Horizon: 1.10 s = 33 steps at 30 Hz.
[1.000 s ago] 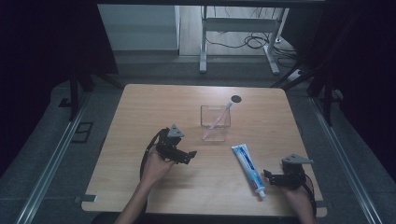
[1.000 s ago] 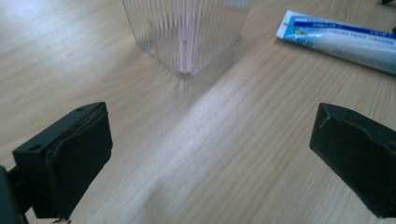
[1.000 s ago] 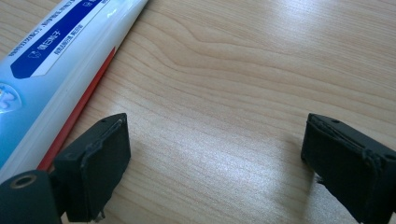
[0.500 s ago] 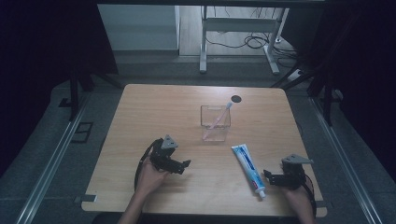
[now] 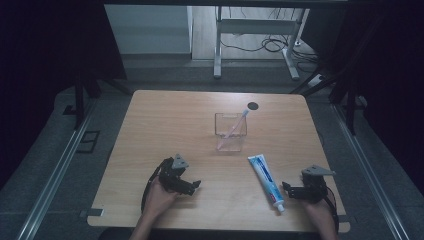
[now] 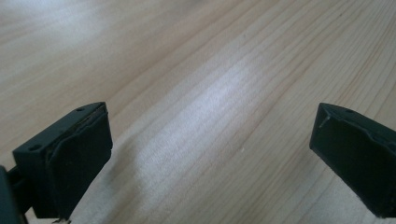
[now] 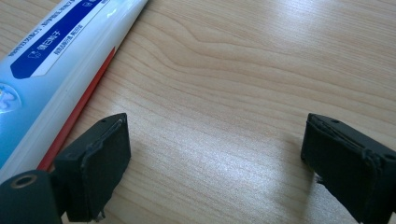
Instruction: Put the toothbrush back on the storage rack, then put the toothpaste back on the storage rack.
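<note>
One toothpaste tube (image 5: 266,180) lies beside the right gripper (image 5: 290,190), cup (image 5: 230,131) well apart.

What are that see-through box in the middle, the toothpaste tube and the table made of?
The box looks like clear, glossy plastic, maybe acrylic: the table shows through its walls. The toothpaste tube seems soft, shiny printed plastic, catching highlights. The table shows pale wood grain with a smooth matte finish; solid or laminate, I can't tell.

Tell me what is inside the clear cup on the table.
A pink toothbrush leans inside the clear cup, its head sticking out above the rim. Whether anything else lies at the bottom cannot be made out.
</note>
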{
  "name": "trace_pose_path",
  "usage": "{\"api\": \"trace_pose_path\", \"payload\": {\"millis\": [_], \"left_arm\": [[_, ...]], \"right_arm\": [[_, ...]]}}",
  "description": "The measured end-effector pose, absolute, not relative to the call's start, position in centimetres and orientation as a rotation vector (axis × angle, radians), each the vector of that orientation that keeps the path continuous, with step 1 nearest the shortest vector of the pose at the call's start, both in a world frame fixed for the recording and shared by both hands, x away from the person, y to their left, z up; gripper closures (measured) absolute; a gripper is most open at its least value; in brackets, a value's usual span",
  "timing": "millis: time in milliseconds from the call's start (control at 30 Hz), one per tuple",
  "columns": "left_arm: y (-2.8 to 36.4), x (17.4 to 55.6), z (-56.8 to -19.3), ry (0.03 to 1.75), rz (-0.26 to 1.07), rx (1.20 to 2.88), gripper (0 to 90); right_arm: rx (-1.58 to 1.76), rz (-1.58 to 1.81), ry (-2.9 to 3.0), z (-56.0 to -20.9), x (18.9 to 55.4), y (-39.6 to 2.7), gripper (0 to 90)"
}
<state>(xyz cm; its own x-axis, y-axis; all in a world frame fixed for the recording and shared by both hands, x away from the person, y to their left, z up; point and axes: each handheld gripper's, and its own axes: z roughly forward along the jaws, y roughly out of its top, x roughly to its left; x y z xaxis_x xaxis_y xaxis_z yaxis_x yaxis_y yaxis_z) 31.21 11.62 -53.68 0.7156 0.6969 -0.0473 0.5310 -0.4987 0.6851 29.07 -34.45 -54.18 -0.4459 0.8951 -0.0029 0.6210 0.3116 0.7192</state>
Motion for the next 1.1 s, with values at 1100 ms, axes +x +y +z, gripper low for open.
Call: {"api": "trace_pose_path", "payload": {"millis": [1100], "left_arm": [[11.5, 31.1, -54.5, 0.974, 0.339, 2.244, 0.0]], "right_arm": [[1.444, 0.987, 2.289, -52.8, 28.9, -33.9, 27.0]]}}
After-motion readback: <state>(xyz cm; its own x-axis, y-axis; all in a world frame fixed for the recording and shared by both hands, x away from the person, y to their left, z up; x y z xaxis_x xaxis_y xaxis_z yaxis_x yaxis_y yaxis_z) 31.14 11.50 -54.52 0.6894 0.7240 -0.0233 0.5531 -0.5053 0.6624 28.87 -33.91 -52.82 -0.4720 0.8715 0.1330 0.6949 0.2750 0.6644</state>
